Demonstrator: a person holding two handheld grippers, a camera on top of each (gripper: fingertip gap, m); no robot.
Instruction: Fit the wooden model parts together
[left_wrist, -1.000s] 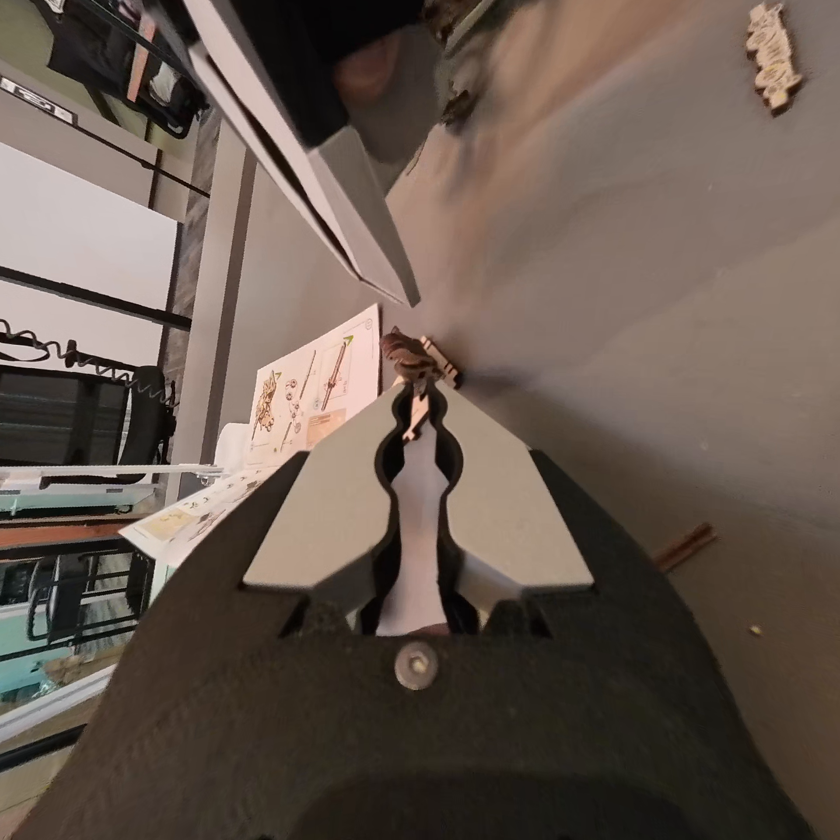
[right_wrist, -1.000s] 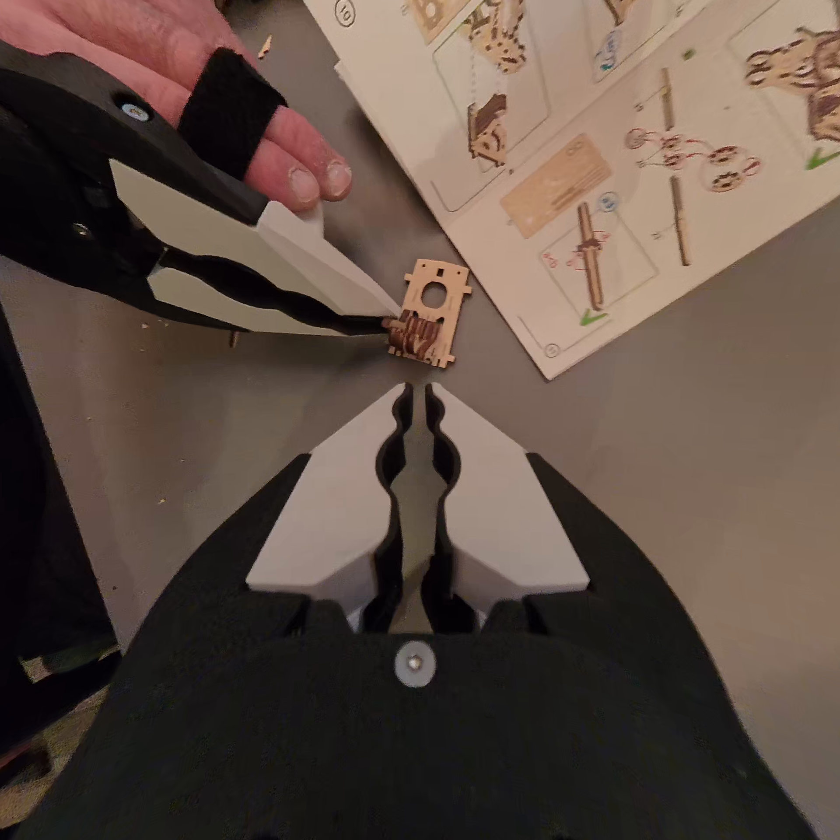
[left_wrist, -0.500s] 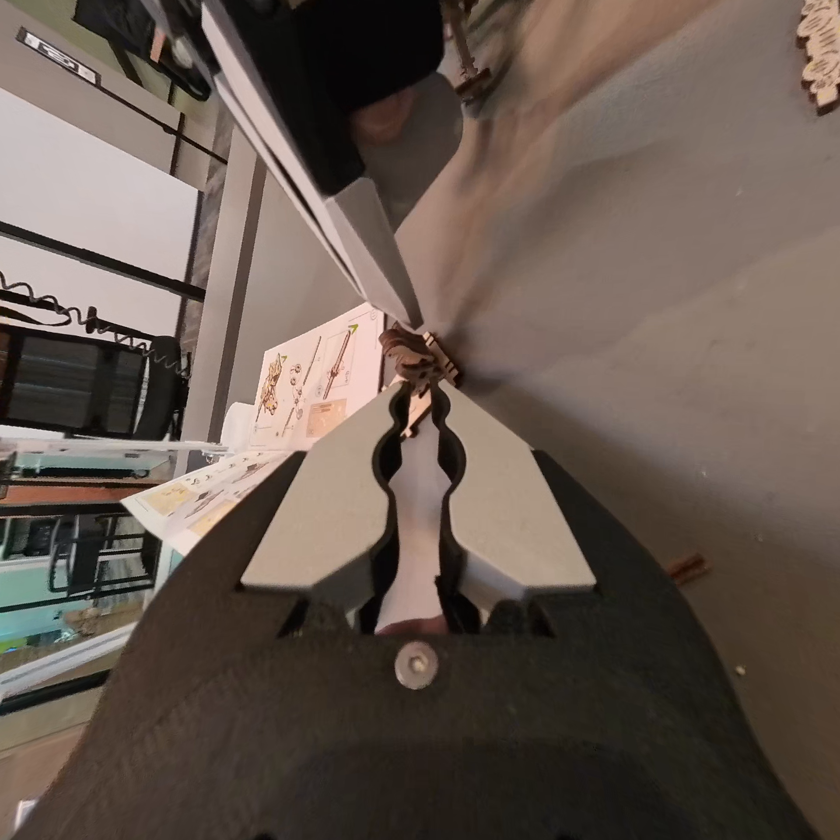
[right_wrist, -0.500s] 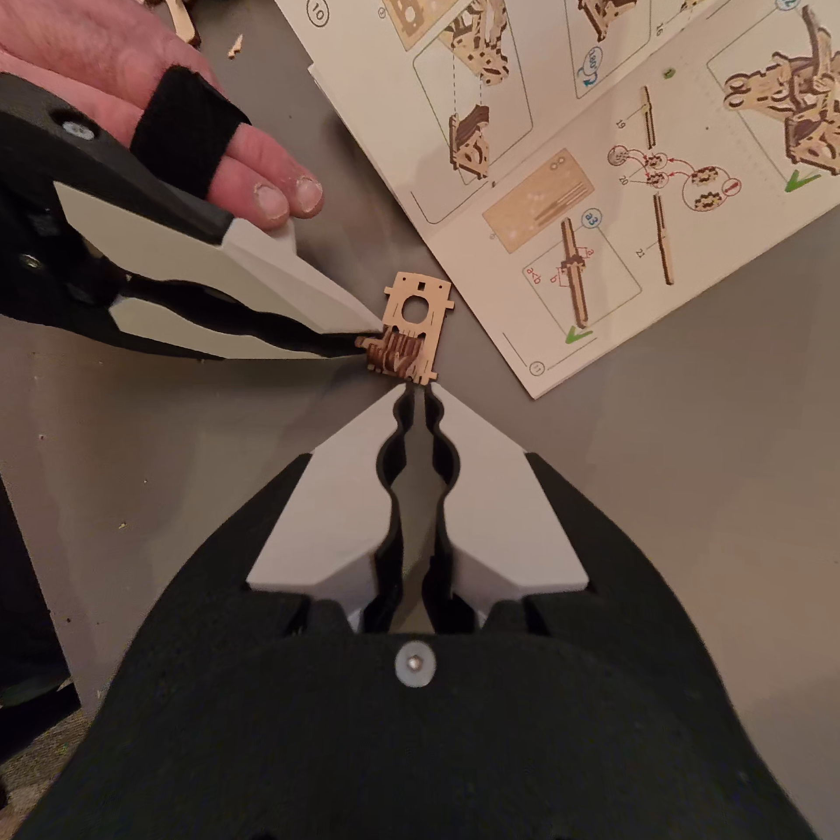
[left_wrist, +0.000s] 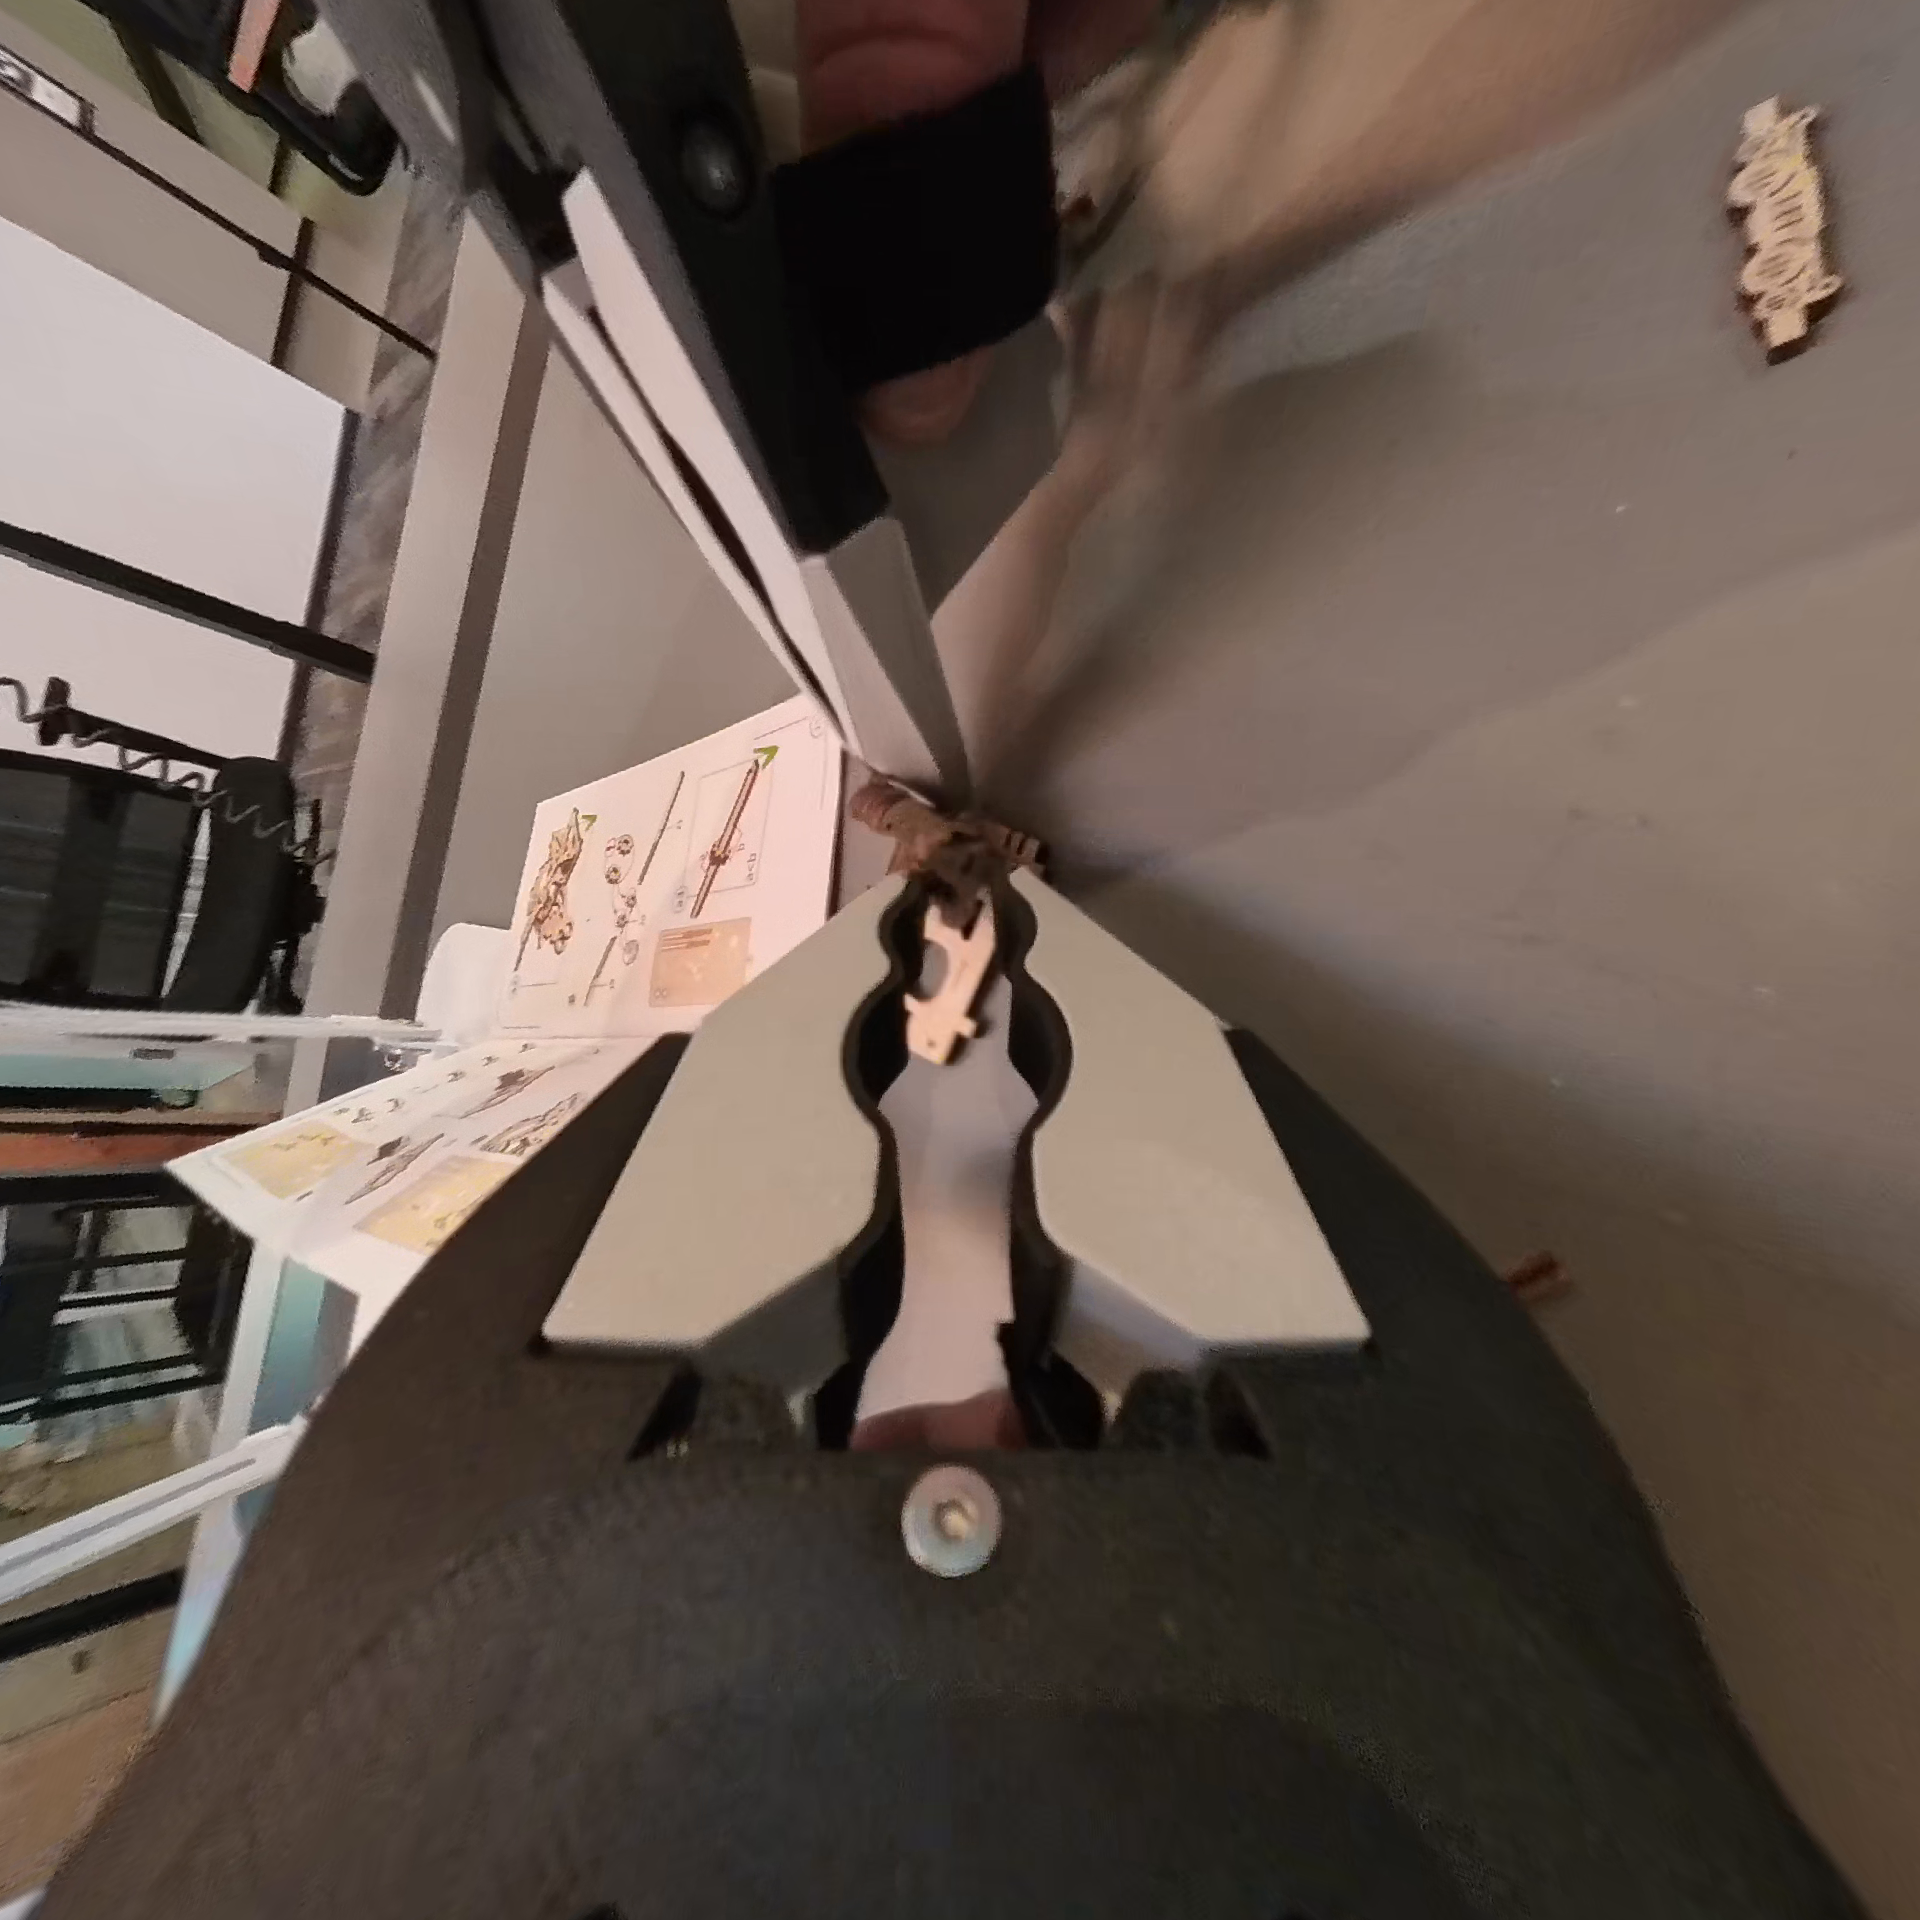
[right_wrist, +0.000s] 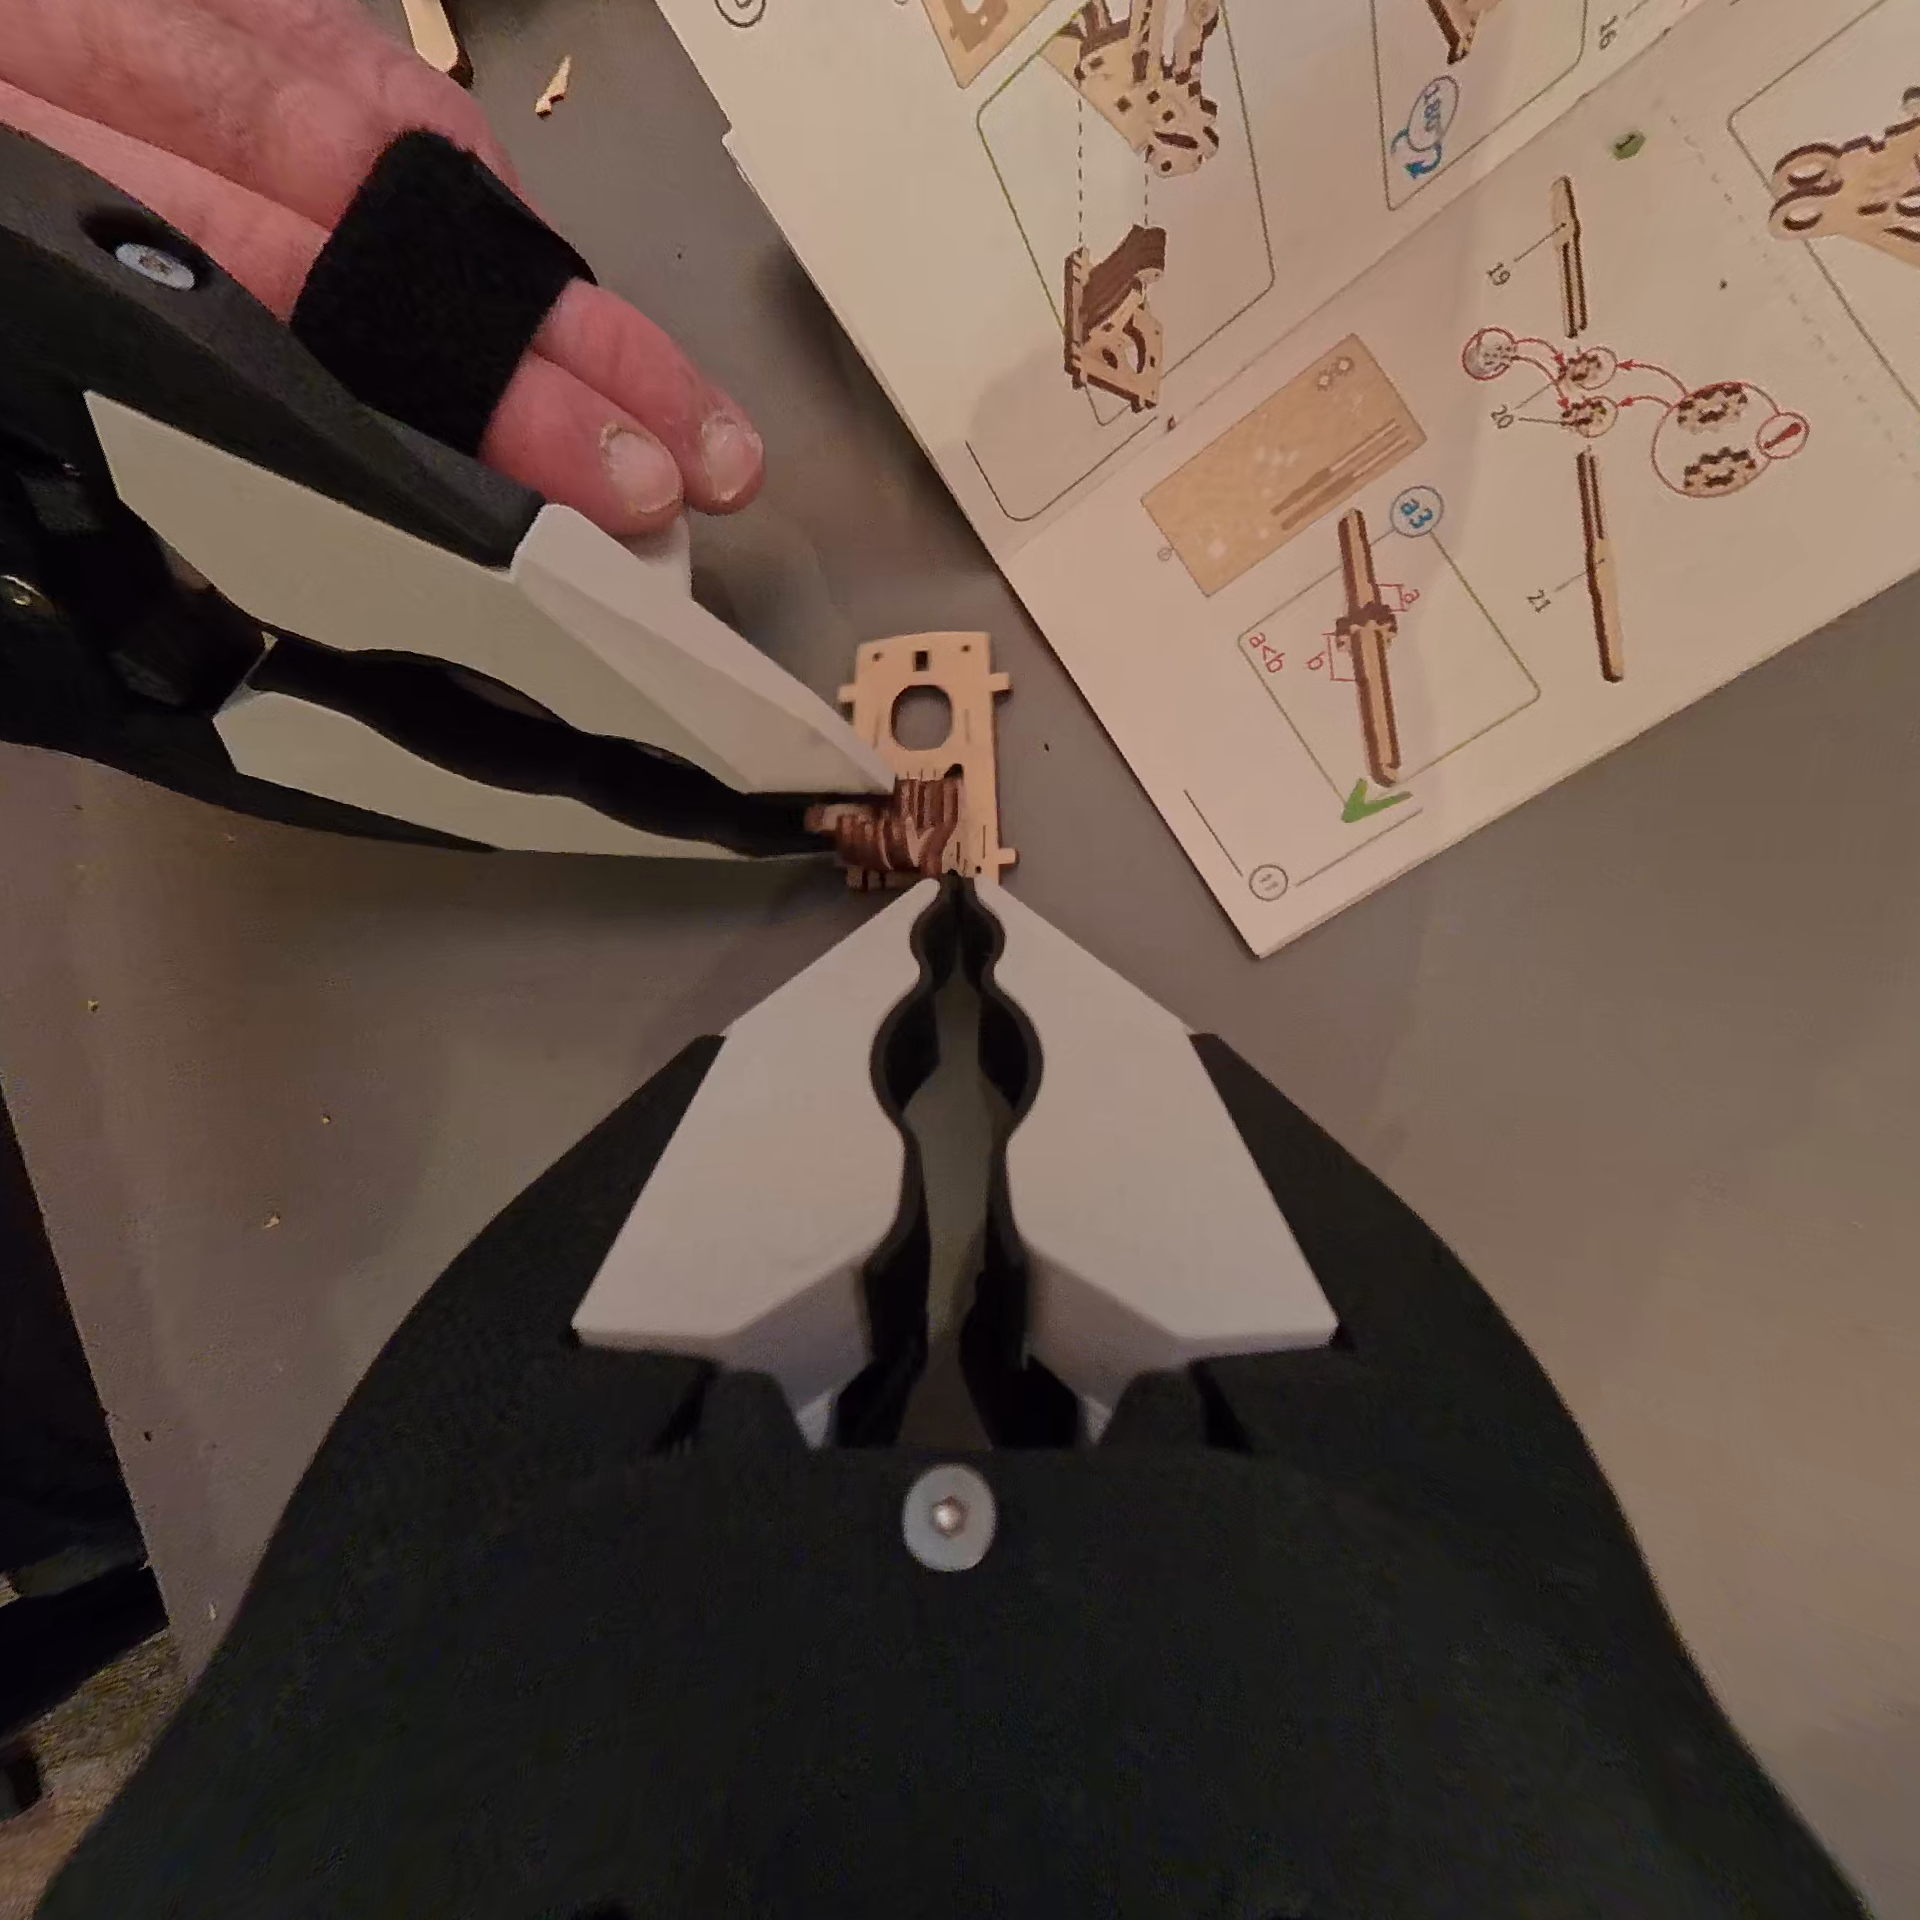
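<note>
Right gripper has closed in, tips together against part: pale plate, round hole, dark slats; left gripper clamps it.

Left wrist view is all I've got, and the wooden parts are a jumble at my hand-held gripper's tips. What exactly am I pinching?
Observer: The left hand-held gripper is clamped on the slatted brown piece, which sits at the lower end of the pale wooden plate.
Operator: Is the plate lifted?
Observer: It seems to lie flat on the grey table, with its round hole facing up.
Operator: Where's the other one?
Observer: The right hand-held gripper has its closed tips touching the plate's bottom edge, beside the brown piece.
</note>
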